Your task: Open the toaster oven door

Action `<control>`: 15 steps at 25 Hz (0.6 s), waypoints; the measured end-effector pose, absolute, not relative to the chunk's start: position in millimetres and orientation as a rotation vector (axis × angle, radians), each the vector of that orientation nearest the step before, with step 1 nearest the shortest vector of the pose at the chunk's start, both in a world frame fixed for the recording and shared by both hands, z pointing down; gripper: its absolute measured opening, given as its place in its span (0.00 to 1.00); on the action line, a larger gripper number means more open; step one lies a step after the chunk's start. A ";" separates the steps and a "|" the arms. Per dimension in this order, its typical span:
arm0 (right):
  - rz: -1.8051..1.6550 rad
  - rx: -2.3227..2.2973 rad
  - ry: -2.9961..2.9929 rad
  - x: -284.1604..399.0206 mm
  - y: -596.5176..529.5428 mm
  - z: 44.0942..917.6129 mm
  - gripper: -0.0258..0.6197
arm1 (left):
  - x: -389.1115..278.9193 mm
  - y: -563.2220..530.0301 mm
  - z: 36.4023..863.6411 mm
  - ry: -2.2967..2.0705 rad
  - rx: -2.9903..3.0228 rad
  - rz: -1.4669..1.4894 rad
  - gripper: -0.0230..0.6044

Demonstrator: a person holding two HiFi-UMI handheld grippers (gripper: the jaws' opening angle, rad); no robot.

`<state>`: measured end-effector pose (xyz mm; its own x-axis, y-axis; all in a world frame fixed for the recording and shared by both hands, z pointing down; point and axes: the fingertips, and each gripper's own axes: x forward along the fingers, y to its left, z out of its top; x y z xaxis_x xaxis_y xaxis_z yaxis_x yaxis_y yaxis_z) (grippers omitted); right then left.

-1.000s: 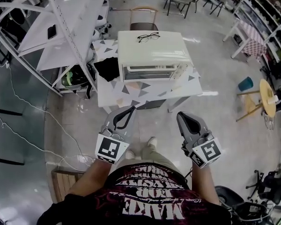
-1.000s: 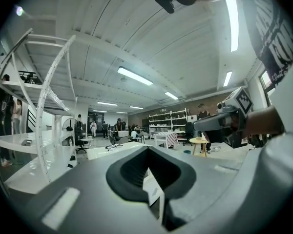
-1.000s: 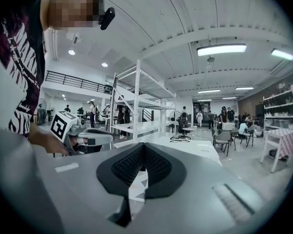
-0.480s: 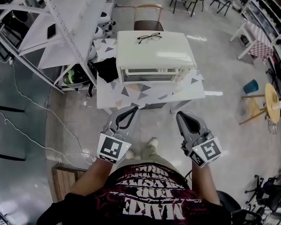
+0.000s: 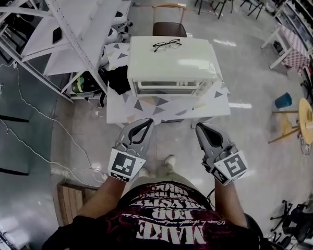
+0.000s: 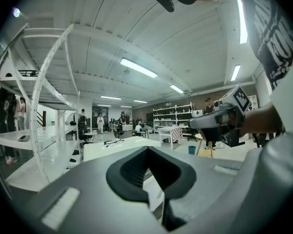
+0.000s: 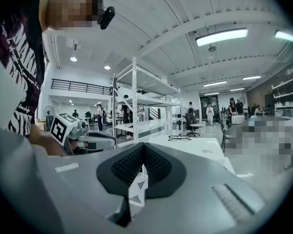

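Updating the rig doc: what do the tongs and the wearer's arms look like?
Left tongs and right tongs: grey shells, black ribbed pads. Each carries a white cube with black square markers. No cables visible. The wearer has a dark short-sleeved T-shirt with pale print.

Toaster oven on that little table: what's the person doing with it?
A person stands facing a small table with a white toaster oven on it, holding the left gripper and right gripper short of the table. Both are shut and empty. The oven door looks closed, and glasses lie on top.
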<state>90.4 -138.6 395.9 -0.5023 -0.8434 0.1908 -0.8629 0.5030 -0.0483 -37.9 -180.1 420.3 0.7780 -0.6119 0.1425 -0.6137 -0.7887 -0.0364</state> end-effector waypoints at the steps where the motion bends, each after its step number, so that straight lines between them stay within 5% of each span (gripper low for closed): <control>1: 0.207 1.478 -2.602 92.2 -141.9 396.4 0.08 | -35.5 -183.0 420.1 -1.022 2.951 0.230 0.04; 15: 0.180 1.415 -2.680 130.8 -180.3 391.0 0.08 | -7.1 -217.4 408.4 -1.158 2.939 0.249 0.04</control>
